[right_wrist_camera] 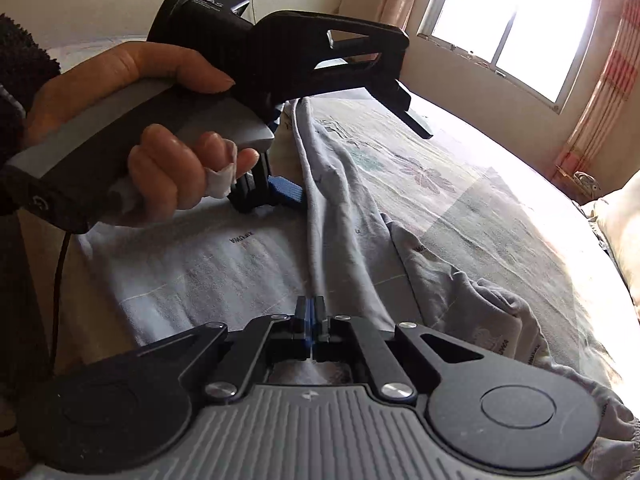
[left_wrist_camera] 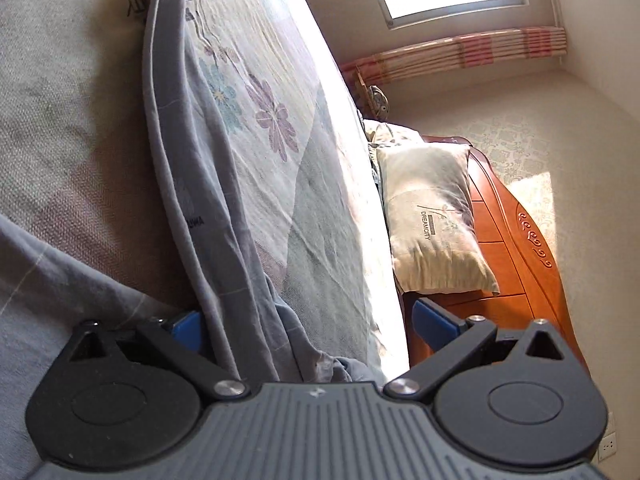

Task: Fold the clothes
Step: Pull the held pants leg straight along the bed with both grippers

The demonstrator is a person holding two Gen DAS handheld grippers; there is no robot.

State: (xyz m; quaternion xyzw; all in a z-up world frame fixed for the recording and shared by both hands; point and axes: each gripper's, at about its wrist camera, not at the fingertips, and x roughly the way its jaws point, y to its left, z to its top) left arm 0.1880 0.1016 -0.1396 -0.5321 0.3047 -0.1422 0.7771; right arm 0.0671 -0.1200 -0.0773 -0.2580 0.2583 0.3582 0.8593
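Note:
A grey garment (left_wrist_camera: 208,208) with thin pale lines lies on the floral bed sheet (left_wrist_camera: 280,92), a long raised fold running away from me. My left gripper (left_wrist_camera: 308,320) is open, its blue pads (left_wrist_camera: 188,330) set wide on either side of the fold. In the right wrist view the garment (right_wrist_camera: 332,208) stretches as a ridge from my right gripper (right_wrist_camera: 310,312), which is shut on its near end, up to the left gripper (right_wrist_camera: 292,148), held in a hand at upper left. Whether the left pads touch the cloth, I cannot tell.
A pillow (left_wrist_camera: 432,216) printed DREAMCITY leans on the orange wooden headboard (left_wrist_camera: 516,264). A bright window (right_wrist_camera: 512,28) with red-striped curtains (right_wrist_camera: 600,92) is beyond the bed. A black cable (right_wrist_camera: 60,280) hangs from the left gripper's handle.

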